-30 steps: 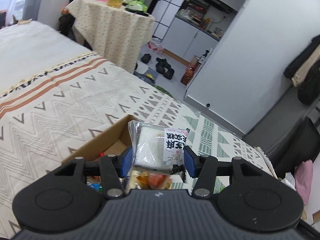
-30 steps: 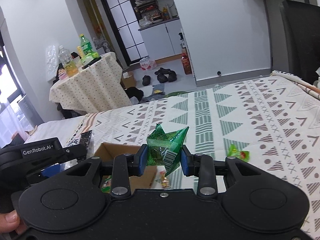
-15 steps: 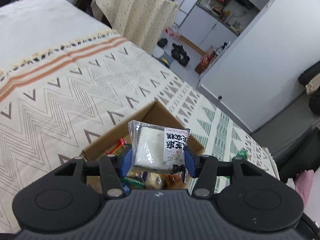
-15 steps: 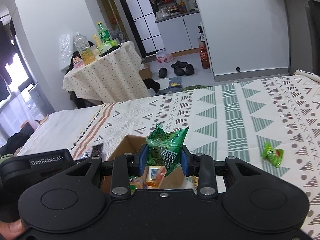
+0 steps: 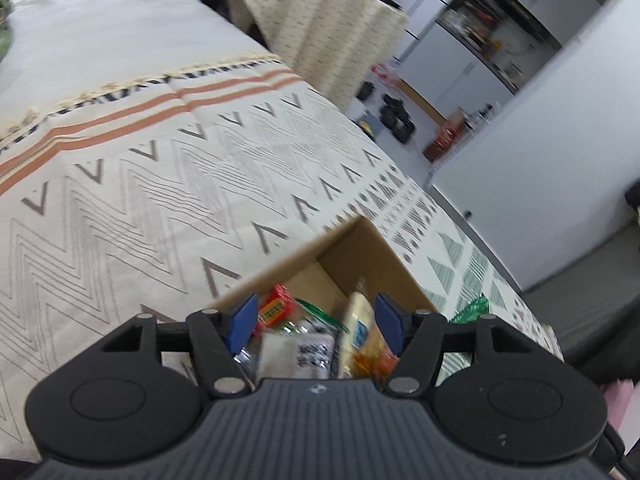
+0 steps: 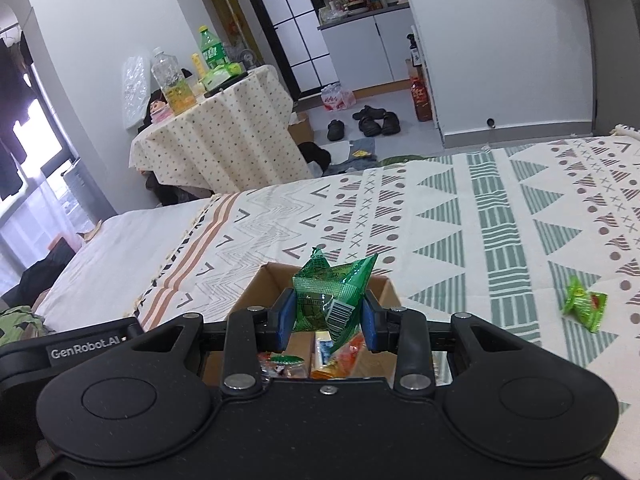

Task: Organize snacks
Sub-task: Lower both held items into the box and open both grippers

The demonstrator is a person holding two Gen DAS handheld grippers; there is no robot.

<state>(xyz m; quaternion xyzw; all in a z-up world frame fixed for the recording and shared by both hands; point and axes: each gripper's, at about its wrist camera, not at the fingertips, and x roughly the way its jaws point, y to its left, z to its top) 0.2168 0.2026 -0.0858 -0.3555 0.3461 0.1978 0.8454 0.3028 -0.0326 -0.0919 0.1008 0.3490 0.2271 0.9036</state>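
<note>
A brown cardboard box (image 5: 362, 246) sits on the patterned bedspread, with several snack packets inside. My left gripper (image 5: 316, 316) is open just above the box. The white packet with black print (image 5: 296, 354) lies among the snacks below it, free of the blue pads (image 5: 245, 316). My right gripper (image 6: 326, 314) is shut on a green snack packet (image 6: 332, 294) and holds it above the same box (image 6: 264, 286). Another green packet (image 6: 582, 308) lies on the bedspread to the right, also showing in the left wrist view (image 5: 470, 308).
The bedspread (image 6: 480, 216) covers a wide bed. Beyond its far edge stand a round table with bottles (image 6: 216, 132), shoes on the floor (image 6: 368, 120) and white cabinets. The left gripper's body (image 6: 80, 350) shows at lower left of the right wrist view.
My left gripper has opened and the white packet has dropped into the box. The left gripper tilted down over the box. The right gripper kept its green packet and came nearer the box.
</note>
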